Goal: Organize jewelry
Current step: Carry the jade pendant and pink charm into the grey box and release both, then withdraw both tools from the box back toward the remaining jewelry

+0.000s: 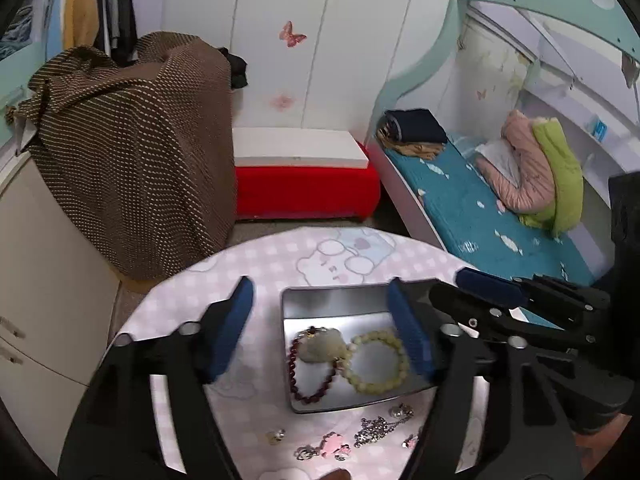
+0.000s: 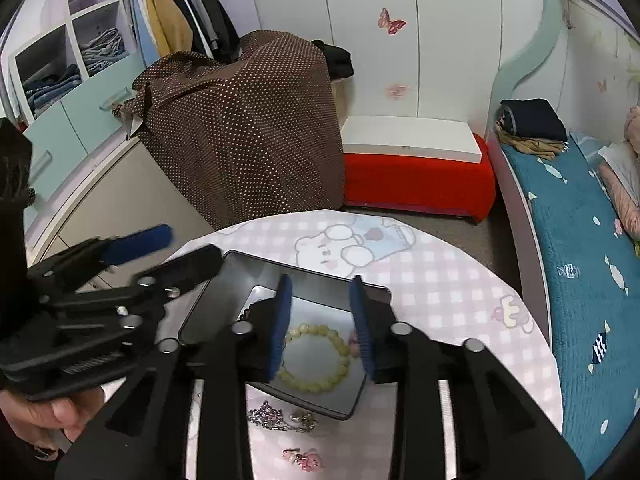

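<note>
A shallow metal tray (image 1: 332,304) (image 2: 320,288) sits on the round pink-checked table (image 1: 280,264). In it lie a dark red bead bracelet (image 1: 310,388) with a pale stone pendant (image 1: 320,346) and a cream bead bracelet (image 1: 378,362) (image 2: 316,356). My left gripper (image 1: 324,328) is open and empty, hovering over the tray's left part. My right gripper (image 2: 322,320) is open and empty above the cream bracelet; it also shows in the left wrist view (image 1: 492,292). A silver chain (image 1: 376,428) (image 2: 268,418), small earrings (image 1: 400,410) and pink charms (image 1: 334,444) (image 2: 304,458) lie on the table in front of the tray.
A brown dotted cloth covers a bulky thing (image 1: 132,152) beyond the table. A red bench with a white board (image 1: 304,176) stands by the wardrobe wall. A bed with a teal cover (image 1: 480,216) and folded clothes is at the right. Cabinets (image 2: 80,184) are at the left.
</note>
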Demonstrator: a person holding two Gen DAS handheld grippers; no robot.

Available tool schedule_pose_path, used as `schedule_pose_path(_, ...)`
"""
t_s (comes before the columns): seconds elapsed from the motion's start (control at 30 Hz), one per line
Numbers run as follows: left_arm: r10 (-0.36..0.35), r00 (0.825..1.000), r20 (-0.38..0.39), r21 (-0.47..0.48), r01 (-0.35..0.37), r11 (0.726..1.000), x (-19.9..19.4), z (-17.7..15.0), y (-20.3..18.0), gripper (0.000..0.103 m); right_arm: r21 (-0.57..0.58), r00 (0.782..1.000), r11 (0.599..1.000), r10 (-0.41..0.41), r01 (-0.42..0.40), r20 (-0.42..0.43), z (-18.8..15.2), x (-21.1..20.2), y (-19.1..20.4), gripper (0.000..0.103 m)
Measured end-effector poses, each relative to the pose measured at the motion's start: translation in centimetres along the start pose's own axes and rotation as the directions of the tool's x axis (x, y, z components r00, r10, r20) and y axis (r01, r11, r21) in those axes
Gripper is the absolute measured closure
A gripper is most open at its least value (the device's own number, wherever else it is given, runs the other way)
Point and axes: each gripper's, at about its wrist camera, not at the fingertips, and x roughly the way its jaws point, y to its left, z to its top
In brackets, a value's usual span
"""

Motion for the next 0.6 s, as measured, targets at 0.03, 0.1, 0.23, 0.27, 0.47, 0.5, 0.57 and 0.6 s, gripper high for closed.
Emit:
schedule_pose_path(0.03, 0.01, 1.0, 0.015, -0.006, -0.01, 1.0, -0.5, 0.1, 0.3, 0.021, 0.006, 1.0, 1.0, -0.006, 0.006, 0.008, 0.0, -0.2, -0.1, 0.057)
schedule_pose_path(0.1, 0.018, 0.999, 0.04, -0.021, -0.017, 1.0, -1.6, 0.3, 0.7, 0.015, 0.022, 0.999, 0.999, -0.034, 0.033, 0.031, 0.0, -0.8, -0.5, 0.026)
schedule_pose_path(0.23, 0.071, 0.991, 0.112, -0.02, -0.069, 0.997, -4.5, 0.4, 1.2, 0.009, 0.051, 0.992, 0.996, -0.071, 0.066, 0.101, 0.0, -2.6, -1.0, 0.007)
schedule_pose_path(0.27, 0.087, 0.987, 0.134, -0.017, -0.086, 0.996, -5.5, 0.4, 1.2, 0.009, 0.047, 0.989, 0.995, -0.098, 0.094, 0.112, -0.1, -3.3, -0.7, 0.007)
schedule_pose_path(0.47, 0.124, 0.961, 0.248, -0.035, -0.118, 0.992, -11.0, -0.3, 1.2, 0.007, 0.06, 0.966, 0.988, -0.151, 0.142, 0.211, -0.4, -7.0, 0.4, 0.007)
schedule_pose_path(0.5, 0.127, 0.956, 0.263, -0.036, -0.121, 0.992, -11.9, -0.5, 1.1, 0.007, 0.058, 0.96, 0.987, -0.158, 0.148, 0.233, -0.5, -7.9, 0.7, 0.007)
schedule_pose_path(0.57, 0.131, 0.949, 0.288, -0.037, -0.126, 0.991, -13.4, -0.7, 1.0, 0.006, 0.057, 0.952, 0.987, -0.158, 0.148, 0.262, -0.6, -9.2, 1.2, 0.007)
schedule_pose_path(0.6, 0.135, 0.944, 0.301, -0.038, -0.13, 0.991, -14.1, -0.8, 0.8, 0.006, 0.054, 0.948, 0.988, -0.155, 0.145, 0.277, -0.7, -10.0, 1.5, 0.007)
